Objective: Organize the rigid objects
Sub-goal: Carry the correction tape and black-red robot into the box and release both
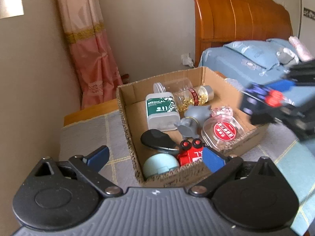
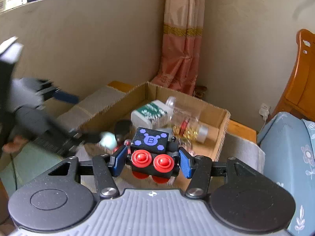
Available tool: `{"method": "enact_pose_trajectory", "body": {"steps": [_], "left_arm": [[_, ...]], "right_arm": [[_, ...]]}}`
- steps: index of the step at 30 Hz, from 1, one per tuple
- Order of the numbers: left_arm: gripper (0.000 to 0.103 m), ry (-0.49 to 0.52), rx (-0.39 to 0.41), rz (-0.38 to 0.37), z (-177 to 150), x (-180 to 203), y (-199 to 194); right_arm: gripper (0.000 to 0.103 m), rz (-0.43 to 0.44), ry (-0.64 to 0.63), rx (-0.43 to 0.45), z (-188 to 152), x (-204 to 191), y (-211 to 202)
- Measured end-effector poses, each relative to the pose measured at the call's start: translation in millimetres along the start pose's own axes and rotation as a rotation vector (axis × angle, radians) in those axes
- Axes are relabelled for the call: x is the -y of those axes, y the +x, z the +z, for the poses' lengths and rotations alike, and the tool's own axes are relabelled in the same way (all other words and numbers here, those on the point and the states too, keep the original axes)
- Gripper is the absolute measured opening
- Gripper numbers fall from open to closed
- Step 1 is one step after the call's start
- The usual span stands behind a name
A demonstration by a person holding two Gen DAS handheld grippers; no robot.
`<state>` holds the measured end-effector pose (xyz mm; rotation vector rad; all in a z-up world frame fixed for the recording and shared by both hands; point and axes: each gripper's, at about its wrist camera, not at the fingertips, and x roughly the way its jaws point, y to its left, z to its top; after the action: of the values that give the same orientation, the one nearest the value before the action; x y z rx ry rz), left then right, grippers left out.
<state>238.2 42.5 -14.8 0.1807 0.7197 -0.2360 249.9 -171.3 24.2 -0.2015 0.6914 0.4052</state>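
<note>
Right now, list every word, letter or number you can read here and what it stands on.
"MEDICAL": white bottle with green label; smaller print below it unreadable.
"B": top of black toy block between the right gripper's fingers.
Red label on clear round container: characters too blurred.
Red toy car: partial white letters, unreadable.

A black toy block [image 2: 152, 153] with purple hexagons, a bear mark and red buttons sits between the right gripper [image 2: 152, 162]'s blue pads; beyond it, a brown cardboard box [image 1: 126, 118] holds a green-labelled white bottle [image 1: 161, 112], a red toy [image 1: 190, 152] and a pale turquoise ball [image 1: 160, 166].
</note>
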Motion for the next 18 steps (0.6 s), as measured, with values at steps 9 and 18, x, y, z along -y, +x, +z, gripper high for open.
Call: {"method": "enact_pose_trajectory", "body": {"steps": [9, 18], "left_arm": [[0.102, -0.109, 0.054, 0.017, -20.8, -21.9, -36.2], [0.102, -0.191, 0.095, 0.040, -39.8, -28.0, -52.4]], "right_arm": [[0.060, 0.037, -0.055, -0.018, 50.1, -10.8, 54.0], [0.060, 0.024, -0.070, -0.078, 87.2, -15.8, 127.4]]}}
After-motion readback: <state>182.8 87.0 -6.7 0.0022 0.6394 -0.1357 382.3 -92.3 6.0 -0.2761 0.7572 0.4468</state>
